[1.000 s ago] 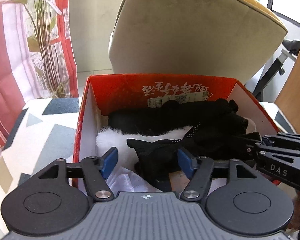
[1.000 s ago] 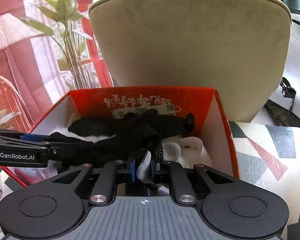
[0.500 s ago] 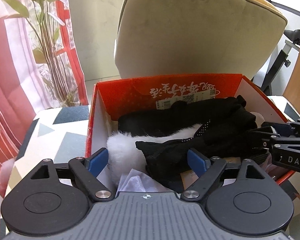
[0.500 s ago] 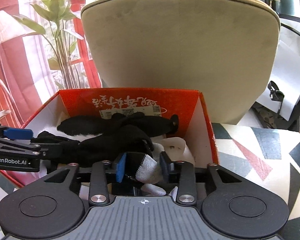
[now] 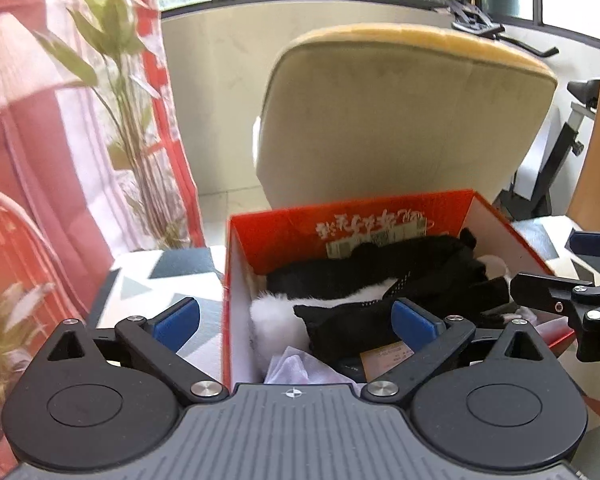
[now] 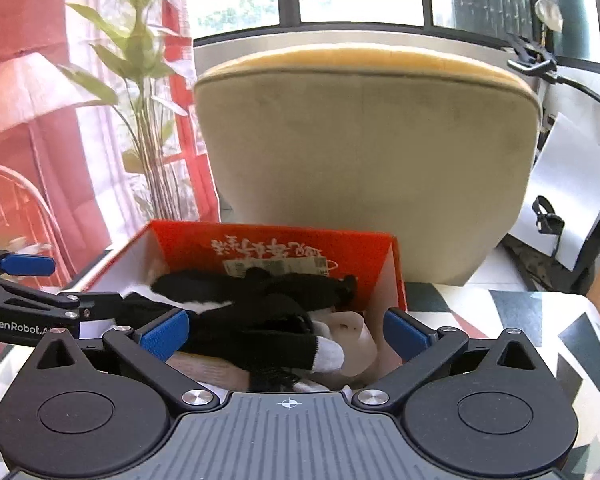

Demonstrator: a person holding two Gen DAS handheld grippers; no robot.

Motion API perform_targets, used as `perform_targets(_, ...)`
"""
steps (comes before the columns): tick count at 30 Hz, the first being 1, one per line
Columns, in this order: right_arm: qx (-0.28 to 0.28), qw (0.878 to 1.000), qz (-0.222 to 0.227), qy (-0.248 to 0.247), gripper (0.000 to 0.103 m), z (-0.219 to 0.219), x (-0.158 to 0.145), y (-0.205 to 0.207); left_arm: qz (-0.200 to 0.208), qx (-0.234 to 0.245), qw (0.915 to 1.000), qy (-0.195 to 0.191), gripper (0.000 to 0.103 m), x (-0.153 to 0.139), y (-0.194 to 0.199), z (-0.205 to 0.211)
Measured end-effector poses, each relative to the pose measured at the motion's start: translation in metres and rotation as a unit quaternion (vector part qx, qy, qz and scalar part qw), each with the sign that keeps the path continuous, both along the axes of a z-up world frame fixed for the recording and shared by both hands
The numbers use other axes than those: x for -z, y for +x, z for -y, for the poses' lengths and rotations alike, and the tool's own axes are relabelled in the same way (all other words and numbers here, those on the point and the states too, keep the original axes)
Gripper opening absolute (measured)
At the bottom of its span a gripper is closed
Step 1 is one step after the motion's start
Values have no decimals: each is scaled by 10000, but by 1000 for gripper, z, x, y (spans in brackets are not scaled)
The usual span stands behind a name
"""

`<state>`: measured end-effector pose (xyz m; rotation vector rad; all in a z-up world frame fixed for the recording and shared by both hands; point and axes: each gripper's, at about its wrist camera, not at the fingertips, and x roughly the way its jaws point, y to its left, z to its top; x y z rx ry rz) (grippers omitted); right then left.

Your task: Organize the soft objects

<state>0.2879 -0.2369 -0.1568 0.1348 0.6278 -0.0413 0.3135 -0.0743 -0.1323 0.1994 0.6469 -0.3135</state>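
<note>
Patterned tabletop (image 5: 172, 280) carries red shoebox (image 5: 348, 220) containing black gloves (image 5: 360, 320); left gripper (image 5: 296, 316) and right gripper (image 6: 284, 332) jaws opening, nothing gripped, for release.

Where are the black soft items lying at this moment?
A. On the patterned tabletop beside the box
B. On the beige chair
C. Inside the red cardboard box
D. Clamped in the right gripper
C: the black soft items lie inside the red cardboard box, and nothing is clamped in the right gripper.

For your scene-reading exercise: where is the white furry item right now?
In the left wrist view, the white furry item lies inside the red box, against its left wall, beside the black fabric.
</note>
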Motion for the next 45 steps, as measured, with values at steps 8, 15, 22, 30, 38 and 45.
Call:
perform_targets(8, 308, 9991, 189, -204, 103, -17, -37, -34, 213, -52, 9989, -417, 103, -43, -44, -18)
perform_targets(15, 363, 9983, 435, -110, 103, -25, -75, -73, 625, -248, 9969, -402, 103, -78, -92, -36)
perform_targets(22, 522, 9969, 581, 1, 103, -39, -117, -121, 881, -277, 9940, -584, 103, -112, -142, -54)
perform_targets(30, 650, 9942, 831, -221, 103, -66, -152, -189, 1176, -218, 9905, -672, 103, -136, -208, -66)
perform_targets(38, 855, 9909, 965, -377, 103, -81, -174, -249, 1436, -386, 9871, -586, 103, -148, -260, -78)
perform_targets(45, 918, 9874, 1155, -568, 103, -89, -195, -295, 1668, -470, 9824, -703, 103, -164, -295, -90)
